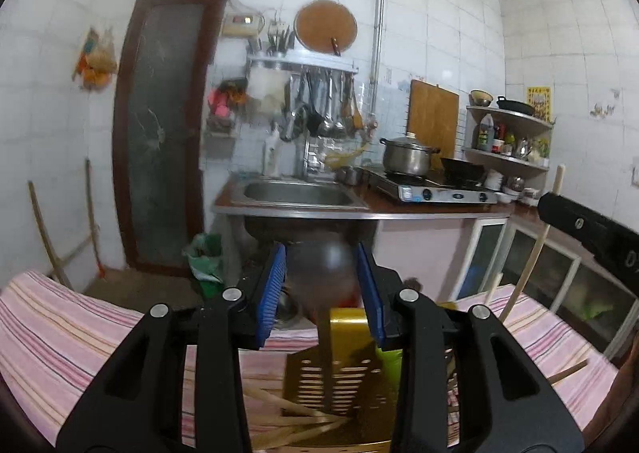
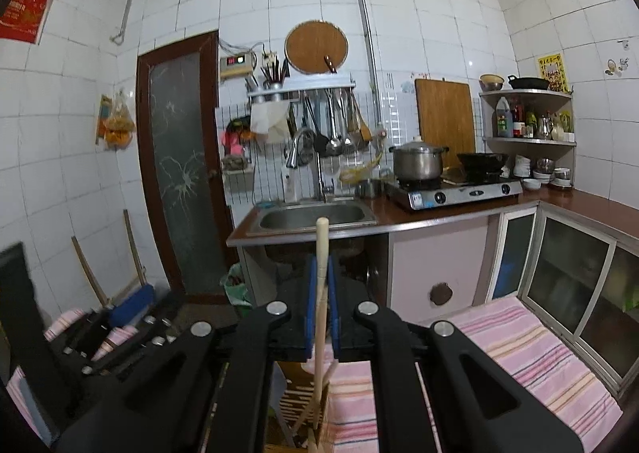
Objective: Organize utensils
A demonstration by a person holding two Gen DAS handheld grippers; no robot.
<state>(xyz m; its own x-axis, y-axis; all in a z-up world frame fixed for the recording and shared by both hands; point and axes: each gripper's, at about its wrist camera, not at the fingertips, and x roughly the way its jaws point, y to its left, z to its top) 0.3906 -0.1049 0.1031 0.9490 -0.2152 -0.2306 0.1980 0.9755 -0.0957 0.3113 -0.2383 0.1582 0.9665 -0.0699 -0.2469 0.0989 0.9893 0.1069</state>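
A: Left wrist view, far left first: striped pink cloth (image 1: 60, 333) over the table, loose wooden chopsticks (image 1: 287, 413) fanned on it, tips running into the gold perforated holder (image 1: 339, 373).

B: Left gripper (image 1: 321, 293)?

A: Jaws part open, gold holder's upper edge between the blue pads (image 1: 275, 293). Looks like a grip on the holder, but blurred, can't swear the pads press.

B: Further right?

A: Right gripper (image 1: 591, 229) enters at the edge, a pale chopstick running down from it toward the cloth.

B: Right wrist view?

A: Left gripper at far left, blurred. Centre: right gripper (image 2: 321, 309) clamped tight on one chopstick (image 2: 321, 253). Long axis near upright, blunt end sticking up past the pads, thin end pointing down at the holder (image 2: 303, 393) right beneath.

B: Key relation?

A: Holder sits below and just ahead of the right gripper's stick, so I judge the right hand is nearer for the drop; stick already lines up with the opening. Stick is plain light wood, slim, tapered.

B: Risk?

A: Tip catching other sticks already inside.
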